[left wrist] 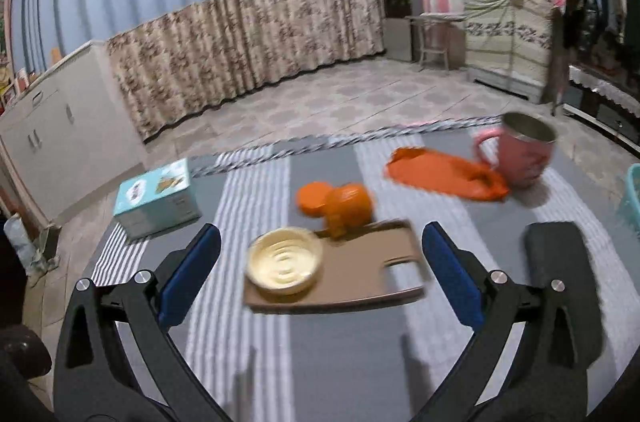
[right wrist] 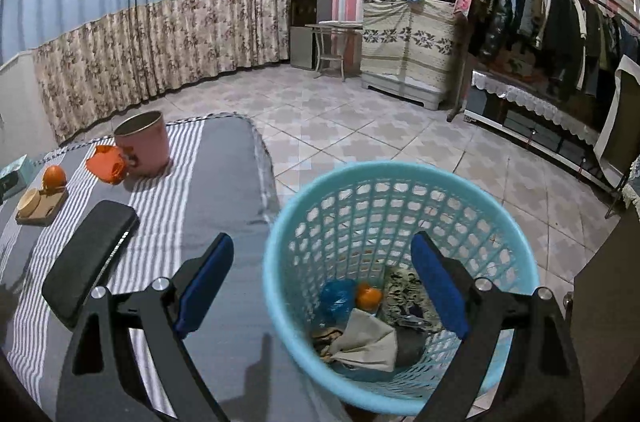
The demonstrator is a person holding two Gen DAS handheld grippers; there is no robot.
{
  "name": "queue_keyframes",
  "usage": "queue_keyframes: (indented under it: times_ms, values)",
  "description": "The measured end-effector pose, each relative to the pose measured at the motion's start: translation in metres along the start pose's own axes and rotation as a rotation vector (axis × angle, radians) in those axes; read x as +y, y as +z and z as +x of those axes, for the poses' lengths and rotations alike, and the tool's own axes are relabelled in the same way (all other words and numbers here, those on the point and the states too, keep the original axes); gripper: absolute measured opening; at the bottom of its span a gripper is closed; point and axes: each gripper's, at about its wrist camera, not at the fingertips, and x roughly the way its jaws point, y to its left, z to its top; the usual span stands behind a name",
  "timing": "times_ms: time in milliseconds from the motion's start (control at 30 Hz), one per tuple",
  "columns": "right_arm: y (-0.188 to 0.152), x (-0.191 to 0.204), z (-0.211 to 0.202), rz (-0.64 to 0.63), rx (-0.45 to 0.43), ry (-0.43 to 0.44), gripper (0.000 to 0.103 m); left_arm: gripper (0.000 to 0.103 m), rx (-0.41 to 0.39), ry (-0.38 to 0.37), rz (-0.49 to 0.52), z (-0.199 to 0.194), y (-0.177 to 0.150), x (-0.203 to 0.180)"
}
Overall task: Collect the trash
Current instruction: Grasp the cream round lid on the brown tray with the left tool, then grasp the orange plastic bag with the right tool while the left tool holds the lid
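Left gripper (left wrist: 320,274) hangs over the striped cloth (left wrist: 240,214), jaws spread wide, nothing between them. Dead ahead at twelve o'clock sits a brown board (left wrist: 352,274) with a cream bowl (left wrist: 284,264) on its near-left end. Just past the board, an orange (left wrist: 350,202) with an orange lid-like disc (left wrist: 314,196) touching it at its nine o'clock; the view is blurred there, so finer detail is lost. At one o'clock, an orange plastic bag (left wrist: 440,174) lies flat, its far end against a pink mug (left wrist: 524,152) standing upright. At ten o'clock, a teal box (left wrist: 156,198) near the cloth's edge. At three o'clock, a black pad (left wrist: 560,254) lies on the cloth, and a sliver of the blue basket (left wrist: 632,198) peeks in at the frame edge.

Over to the right gripper (right wrist: 322,282): jaws wide apart too, empty, poised above the blue basket (right wrist: 304,222), which stands beside the cloth's edge. Inside, down at six o'clock, a beige paper scrap (right wrist: 364,342), a blue plastic wad (right wrist: 338,296), a small orange piece (right wrist: 368,296) and some patterned wrappers (right wrist: 400,290). From here the mug (right wrist: 144,142), bag (right wrist: 106,164), orange (right wrist: 54,176) and board (right wrist: 42,210) line up at ten o'clock.
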Motion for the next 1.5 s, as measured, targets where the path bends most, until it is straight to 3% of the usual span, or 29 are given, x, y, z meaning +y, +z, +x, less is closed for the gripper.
queue_keyframes:
  times_ms: [200,367,433,600,767,967,1233,1500]
  values:
    - [0.005,0.028,0.005,0.003,0.015,0.050,0.089,0.097,0.066,0.003,-0.062,0.036,-0.007,0.033]
    - [0.012,0.052,0.004,-0.038,0.005,0.067,0.089,0.087,0.157,-0.028,-0.077,0.067,-0.015,0.036]
    - [0.013,0.058,0.003,-0.056,0.001,0.067,0.089,0.075,0.195,-0.055,-0.089,0.077,-0.016,0.039]
    - [0.016,0.066,0.001,-0.074,0.002,0.065,0.089,0.061,0.215,-0.087,-0.081,0.082,-0.018,0.035]
    - [0.016,0.075,-0.003,-0.070,0.009,0.073,0.089,0.061,0.179,-0.071,-0.073,0.068,-0.015,0.034]
    - [0.019,0.093,0.000,-0.101,0.021,0.086,0.089,0.061,0.073,-0.054,-0.051,0.038,0.014,0.039]
    - [0.024,0.145,0.017,-0.133,0.058,0.126,0.089,0.061,-0.059,-0.009,-0.065,0.035,0.040,0.062]
    - [0.039,0.206,0.048,-0.191,0.085,0.155,0.088,0.061,-0.046,0.006,-0.079,0.050,0.029,0.078]
